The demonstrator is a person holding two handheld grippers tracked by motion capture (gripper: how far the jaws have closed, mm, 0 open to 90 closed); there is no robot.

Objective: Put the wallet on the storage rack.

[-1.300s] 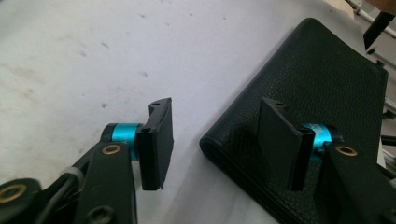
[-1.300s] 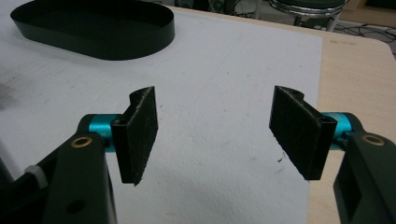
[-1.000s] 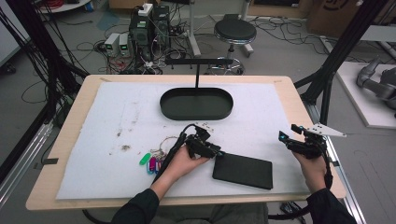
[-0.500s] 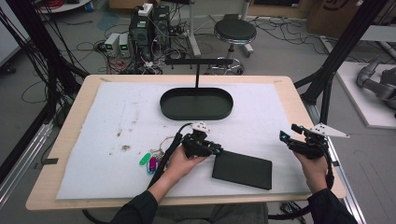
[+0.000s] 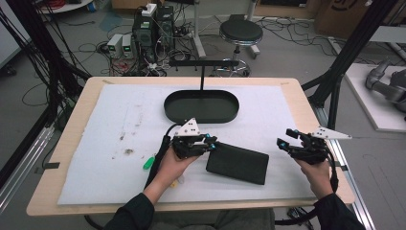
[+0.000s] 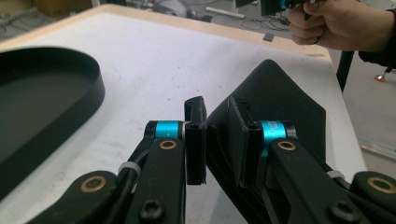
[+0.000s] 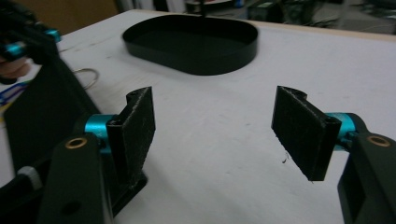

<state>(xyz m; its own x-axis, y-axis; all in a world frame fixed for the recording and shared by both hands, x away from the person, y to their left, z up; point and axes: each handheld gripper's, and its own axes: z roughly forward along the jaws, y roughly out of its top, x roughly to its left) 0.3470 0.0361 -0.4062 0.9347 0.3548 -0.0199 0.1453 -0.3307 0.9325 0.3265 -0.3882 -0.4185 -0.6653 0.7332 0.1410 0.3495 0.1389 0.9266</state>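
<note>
The left tool (image 5: 209,145) pinches the black pouch's (image 5: 238,163) near edge; the right tool (image 5: 286,140), spread wide, hovers over bare mat (image 5: 110,139).

flat black pouch (image 5: 238,163), near edge lifted, mid-table

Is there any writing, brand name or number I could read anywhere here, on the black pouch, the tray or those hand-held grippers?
No readable text.
Black pouch: plain, no label seen.
Black oval tray: plain.
Left gripper and right gripper: bare black fingers and blue collars, no markings.
Cardboard box on the floor: dark print, too blurred to read.
</note>
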